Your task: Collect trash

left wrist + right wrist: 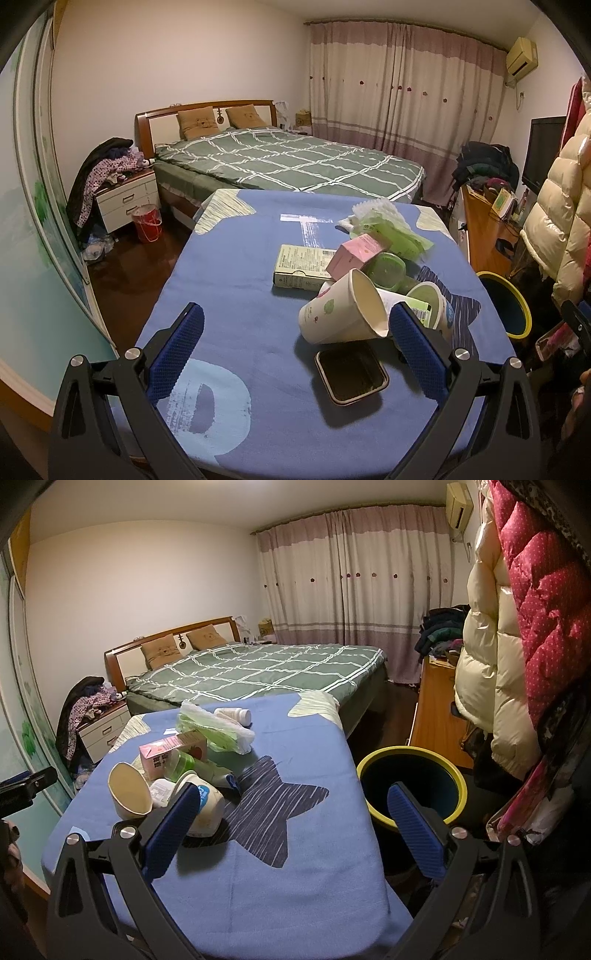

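A pile of trash lies on the blue-clothed table: a tipped white paper cup, a yogurt tub, a pink carton, a green plastic cup, a flat yellow-green box, a green plastic bag and a dark rectangular tin. My left gripper is open and empty, with the paper cup and tin between its fingers' line. My right gripper is open and empty above the table's right edge, its left finger by the tub. A yellow-rimmed bin stands to the right of the table.
A bed with a green checked cover lies behind the table. A nightstand with clothes and a red bucket stand at the left. A wooden desk and hanging puffy coats crowd the right side beside the bin.
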